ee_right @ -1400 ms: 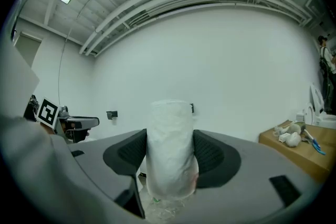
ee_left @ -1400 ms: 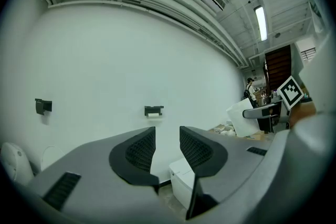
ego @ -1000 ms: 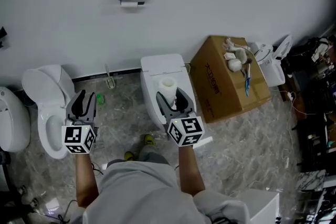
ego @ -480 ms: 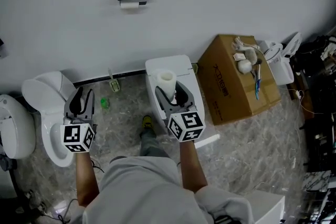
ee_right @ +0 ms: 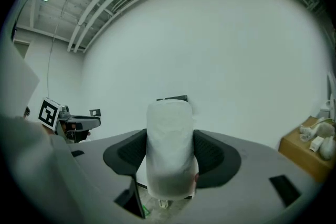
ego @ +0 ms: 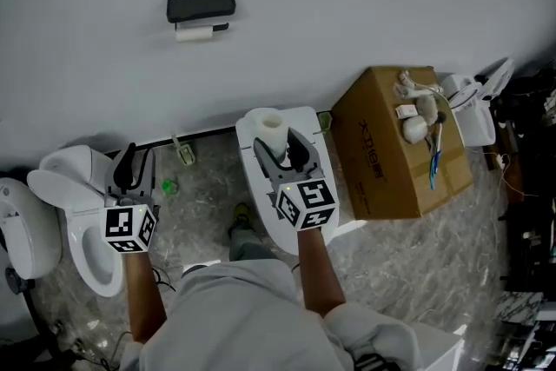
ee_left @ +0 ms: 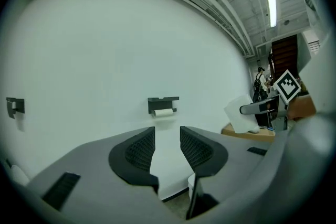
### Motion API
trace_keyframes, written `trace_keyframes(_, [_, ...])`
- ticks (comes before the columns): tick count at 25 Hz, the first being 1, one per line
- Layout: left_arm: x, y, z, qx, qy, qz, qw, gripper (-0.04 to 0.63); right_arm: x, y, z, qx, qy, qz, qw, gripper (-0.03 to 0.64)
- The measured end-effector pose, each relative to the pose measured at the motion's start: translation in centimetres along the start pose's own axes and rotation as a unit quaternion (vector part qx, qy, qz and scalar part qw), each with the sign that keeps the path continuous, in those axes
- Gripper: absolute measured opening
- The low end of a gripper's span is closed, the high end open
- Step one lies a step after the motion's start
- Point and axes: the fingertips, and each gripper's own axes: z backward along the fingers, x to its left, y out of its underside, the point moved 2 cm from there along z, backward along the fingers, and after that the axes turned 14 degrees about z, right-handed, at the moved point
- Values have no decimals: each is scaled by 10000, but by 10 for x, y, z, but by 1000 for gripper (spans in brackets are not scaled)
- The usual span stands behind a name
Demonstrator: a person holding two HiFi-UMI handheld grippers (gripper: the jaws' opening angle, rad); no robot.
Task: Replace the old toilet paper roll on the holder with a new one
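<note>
A: Quick — where's the new roll?

B: In the right gripper [ego: 280, 149]. Its jaws are pinched on the new roll [ego: 271, 128], which stands upright with a pad on each flank. In the head view it's over the white toilet [ego: 304, 124], well short of the wall.

A: And the left gripper?

B: The left gripper [ego: 132, 171] is empty, jaws spread partway, only wall showing through the gap. It's held out over the other toilet [ego: 82, 226].

A: Old roll?

B: The old roll [ego: 195, 33] is on the holder [ego: 201, 6], the black bracket up on the wall. It looks thin and nearly used up. Not touched yet.

A: So the step is the approach. Tips?

B: I'd say the free left gripper should go in first and line up with the old roll — its view already has the bracket almost dead centre. Close across the roll's width, not on the bracket. I can't tell from here which end of the bar is open, so check before sliding anything off.

A: And the right side?

B: Don't squeeze harder, since a crushed core probably won't thread onto the bar. Park it beside the holder, clear of the left gripper's path, and turn it sideways before it goes on.
</note>
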Motion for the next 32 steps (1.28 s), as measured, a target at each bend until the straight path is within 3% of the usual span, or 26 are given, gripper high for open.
trace_keyframes(8, [-1, -8, -96, 200, -227, -172, 9994, 152, -72, -6, -87, 9, -257, -32, 9997, 279])
trace_keyframes(16, [-5, -19, -136, 262, -350, -272, 9987, 152, -91, -9, -122, -27, -499, -131, 9987, 279])
trace_keyframes(21, [-7, -29, -156, 240, -205, -175, 9993, 152, -103, -16, -129, -70, -401, -216, 9989, 279])
trace_keyframes(32, [7, -48, -202, 268, 145, -726, 9969, 156, -118, -35, -155, -204, 24, -240, 9995, 279])
